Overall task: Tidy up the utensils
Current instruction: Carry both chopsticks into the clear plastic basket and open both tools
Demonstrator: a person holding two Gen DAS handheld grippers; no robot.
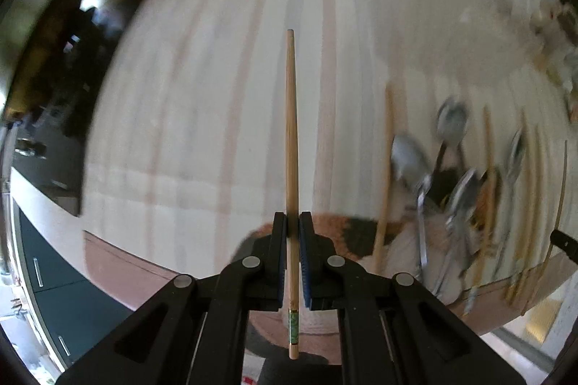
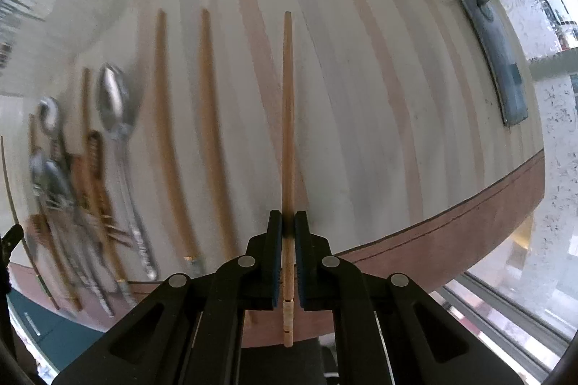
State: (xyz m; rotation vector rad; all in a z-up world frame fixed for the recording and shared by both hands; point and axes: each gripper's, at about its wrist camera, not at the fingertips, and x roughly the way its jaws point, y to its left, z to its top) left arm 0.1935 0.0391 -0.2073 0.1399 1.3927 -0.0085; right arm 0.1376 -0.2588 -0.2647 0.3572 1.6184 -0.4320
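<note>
Left gripper (image 1: 293,222) clenched on a green-banded chopstick (image 1: 292,132), right gripper (image 2: 288,222) grasping a plain chopstick (image 2: 287,132), blurred spoons (image 1: 430,164), apparently, piled on striped counter (image 1: 202,95).

A pale table (image 2: 361,95) striped with thin reddish lines fills the room's middle, its reddish-brown edge (image 2: 451,240) curving round, and daylight pours in from a big window (image 2: 552,117) just past that edge on the right, a metal-framed sill running below it. Over on the left side the floor drops away to dark teal cabinet fronts (image 1: 54,276) with pale bar handles, and beyond them sits a dim, blurred corner (image 1: 54,59) I can't make out.
</note>
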